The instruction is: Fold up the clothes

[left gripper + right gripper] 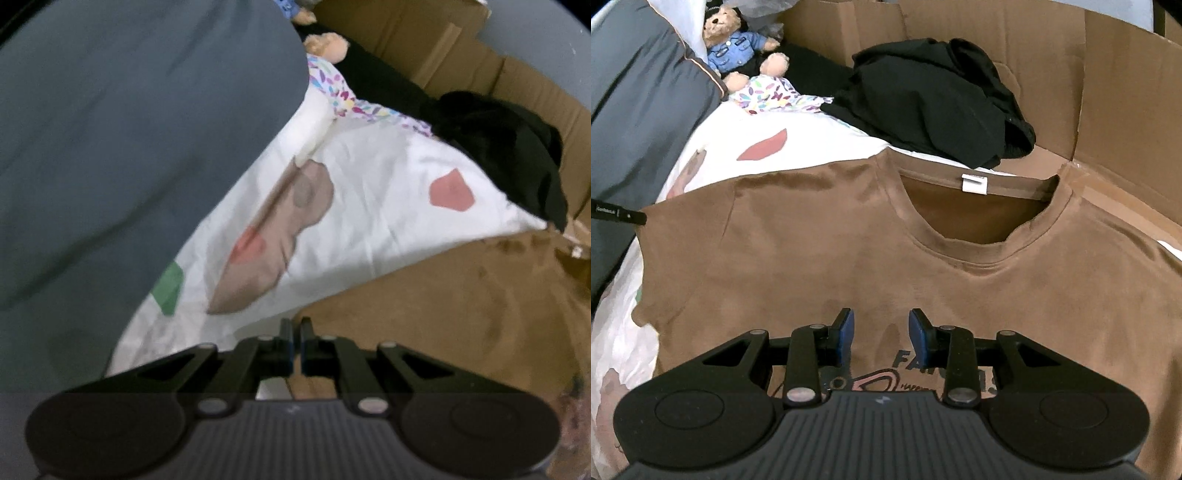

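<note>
A brown T-shirt [812,251] lies spread front side up on a white printed sheet [713,147], its neckline with a white label [974,182] pointing away. In the right wrist view my right gripper [881,328] hovers open over the chest, just above the printed logo, with nothing between its blue pads. My left gripper [295,330] is shut at the edge of the brown T-shirt [443,314], pinching the cloth where it meets the white sheet [369,192]. The tip of the left gripper [620,215] shows in the right wrist view at the left sleeve's corner.
A heap of black clothes [934,99] lies beyond the shirt, next to a floral garment [768,94] and a teddy bear [735,40]. Cardboard walls [1108,92] close the back and right. A grey-blue duvet [129,147] bulks on the left.
</note>
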`<state>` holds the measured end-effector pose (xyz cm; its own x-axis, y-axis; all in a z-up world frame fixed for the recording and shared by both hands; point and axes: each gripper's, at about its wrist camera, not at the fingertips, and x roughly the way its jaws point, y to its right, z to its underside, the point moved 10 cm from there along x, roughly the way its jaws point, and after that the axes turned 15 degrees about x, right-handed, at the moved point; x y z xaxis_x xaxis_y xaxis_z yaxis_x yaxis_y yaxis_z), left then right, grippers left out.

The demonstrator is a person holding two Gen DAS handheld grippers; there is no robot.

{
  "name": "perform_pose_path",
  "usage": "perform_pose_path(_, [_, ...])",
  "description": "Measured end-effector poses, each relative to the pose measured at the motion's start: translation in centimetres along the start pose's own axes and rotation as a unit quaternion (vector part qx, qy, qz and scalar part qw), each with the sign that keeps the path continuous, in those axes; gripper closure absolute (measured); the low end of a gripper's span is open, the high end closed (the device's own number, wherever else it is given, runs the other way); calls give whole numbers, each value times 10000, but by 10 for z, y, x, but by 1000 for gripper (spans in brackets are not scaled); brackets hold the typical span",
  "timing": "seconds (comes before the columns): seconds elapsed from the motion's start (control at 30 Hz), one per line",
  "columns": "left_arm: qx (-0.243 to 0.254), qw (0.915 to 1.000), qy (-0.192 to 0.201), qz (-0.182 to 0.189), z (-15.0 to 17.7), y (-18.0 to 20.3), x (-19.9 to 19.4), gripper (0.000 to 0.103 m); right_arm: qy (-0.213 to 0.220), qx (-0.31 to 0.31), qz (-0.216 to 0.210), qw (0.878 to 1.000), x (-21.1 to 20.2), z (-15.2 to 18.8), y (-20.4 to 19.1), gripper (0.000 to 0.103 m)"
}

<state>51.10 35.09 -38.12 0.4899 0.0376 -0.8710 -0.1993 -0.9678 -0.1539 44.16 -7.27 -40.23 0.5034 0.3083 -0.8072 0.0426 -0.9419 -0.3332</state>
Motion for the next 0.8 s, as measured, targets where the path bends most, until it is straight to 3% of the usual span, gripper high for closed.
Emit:
perform_pose_path(0.2, [68, 9996, -155, -244, 3, -7, 20, 100, -67, -23, 92, 9999, 8, 2, 9, 66])
perform_pose_path(0.37, [-192, 9989, -237, -347, 3, -10, 36, 99, -77, 81, 170, 9998, 4, 3, 25, 66])
perform_pose_path(0.53, [-284, 9958, -740, -458, 14, 0, 47, 74, 14, 326, 288, 9991, -12, -2, 49, 64])
perform_pose_path(0.63, [-324, 9974, -597, -252, 13, 14, 37, 66, 120, 363, 308, 9988, -31, -8, 62, 58])
perform_pose_path(0.8, [-271, 9992, -277, -74, 1, 41, 9, 54, 368, 579, 502, 9964, -68, -17, 90, 57])
